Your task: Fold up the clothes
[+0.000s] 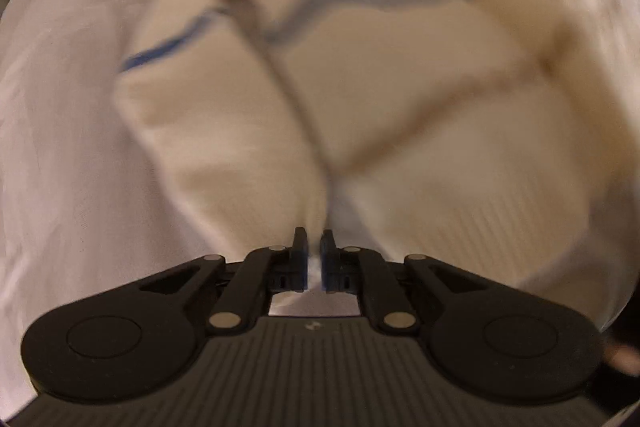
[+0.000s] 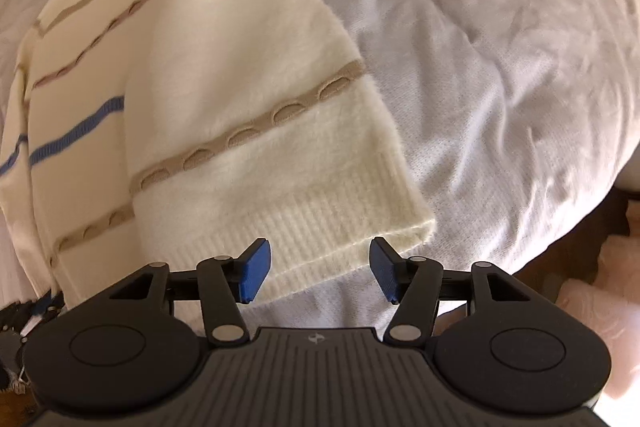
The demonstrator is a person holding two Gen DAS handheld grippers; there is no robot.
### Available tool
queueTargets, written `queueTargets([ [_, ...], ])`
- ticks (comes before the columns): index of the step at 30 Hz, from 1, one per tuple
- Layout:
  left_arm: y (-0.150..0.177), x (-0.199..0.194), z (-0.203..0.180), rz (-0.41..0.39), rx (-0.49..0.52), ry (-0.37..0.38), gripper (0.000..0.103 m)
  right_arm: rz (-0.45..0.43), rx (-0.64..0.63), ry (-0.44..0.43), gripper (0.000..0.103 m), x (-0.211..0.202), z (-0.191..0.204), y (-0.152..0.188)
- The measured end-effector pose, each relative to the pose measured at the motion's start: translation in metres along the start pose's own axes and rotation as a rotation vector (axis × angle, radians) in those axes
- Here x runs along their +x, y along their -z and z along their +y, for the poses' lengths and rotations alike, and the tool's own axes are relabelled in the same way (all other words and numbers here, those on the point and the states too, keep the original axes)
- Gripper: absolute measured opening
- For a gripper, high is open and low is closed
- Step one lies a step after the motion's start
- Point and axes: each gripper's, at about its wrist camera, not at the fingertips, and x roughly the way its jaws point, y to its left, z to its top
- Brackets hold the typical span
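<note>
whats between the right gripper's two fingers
In the right wrist view, the ribbed cuff of the cream sweater's sleeve lies between the open fingers of the right gripper, on the grey bedcover.

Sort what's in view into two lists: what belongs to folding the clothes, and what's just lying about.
Part of the job:
- cream sweater, with its ribbed sleeve cuff
- left claw, shut on a pinch of sweater fabric
- right claw, open over the cuff edge

Just lying about:
- pale bedcover under the sweater
- dark tangle at the bed's edge; can't tell what
</note>
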Motion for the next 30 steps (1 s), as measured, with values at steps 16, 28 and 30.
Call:
queueTargets([
  [16, 0.05, -0.043, 0.265, 0.01, -0.853, -0.238, 0.014, -0.054, 0.05, -0.025, 0.062, -0.006, 0.012, -0.008],
  [28, 0.069, 0.009, 0.058, 0.156, -0.949, 0.512, 0.033, -0.096, 0.247, -0.051, 0.062, -0.013, -0.097, 0.025],
  [30, 0.073, 0.014, 0.046, 0.163, -0.996, 0.515, 0.033, -0.103, 0.264, -0.066, 0.062, -0.016, -0.114, 0.03],
])
